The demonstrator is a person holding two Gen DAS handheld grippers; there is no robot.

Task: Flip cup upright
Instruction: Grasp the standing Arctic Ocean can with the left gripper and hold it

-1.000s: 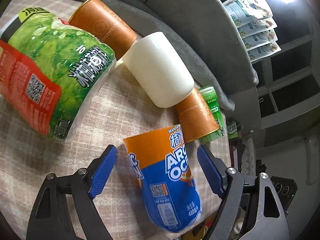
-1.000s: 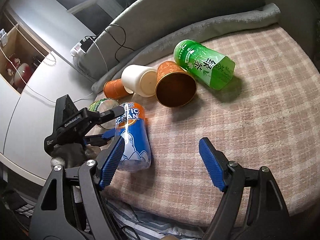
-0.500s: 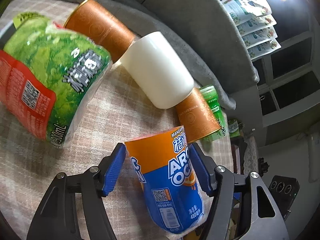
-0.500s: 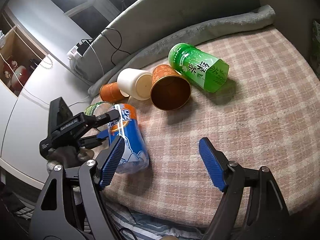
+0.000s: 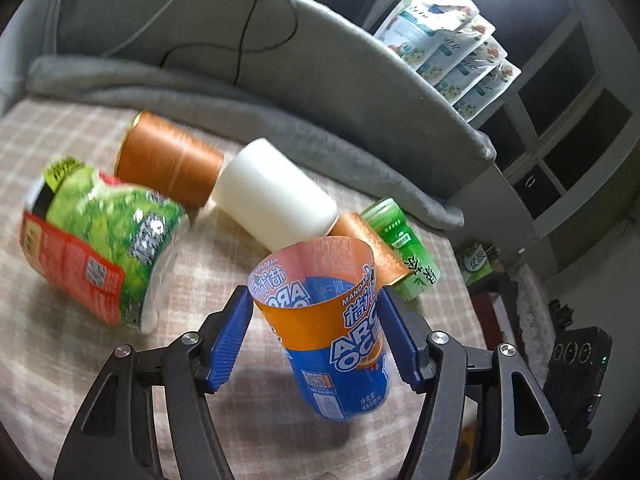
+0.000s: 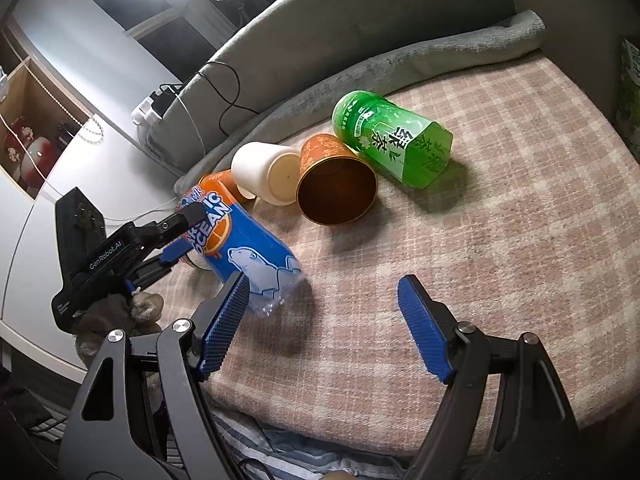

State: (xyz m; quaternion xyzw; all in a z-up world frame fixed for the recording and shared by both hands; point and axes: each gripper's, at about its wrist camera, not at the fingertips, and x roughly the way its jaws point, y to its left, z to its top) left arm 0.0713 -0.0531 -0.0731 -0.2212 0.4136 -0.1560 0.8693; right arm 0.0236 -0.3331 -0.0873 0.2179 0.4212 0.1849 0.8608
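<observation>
A blue and orange "Arctic Ocean" cup (image 5: 340, 320) is clamped between the blue pads of my left gripper (image 5: 316, 336). It is tilted, open mouth up, its base close to the checked blanket. In the right wrist view the same cup (image 6: 244, 248) leans with its mouth to the upper left, held by the left gripper (image 6: 176, 236). My right gripper (image 6: 324, 320) is open and empty above the blanket, just right of the cup.
Lying on the checked blanket (image 6: 500, 240): a white cup (image 6: 264, 172), a brown cup (image 6: 336, 184), a green bottle-cup (image 6: 392, 136), a second orange cup (image 5: 168, 164), a green and red one (image 5: 100, 236). A grey sofa back (image 5: 280, 48) rises behind. The bed edge is near.
My left gripper closed on the blue and orange cup and raised it from lying flat to tilted with its mouth up. The right gripper stayed open and nearly still.
</observation>
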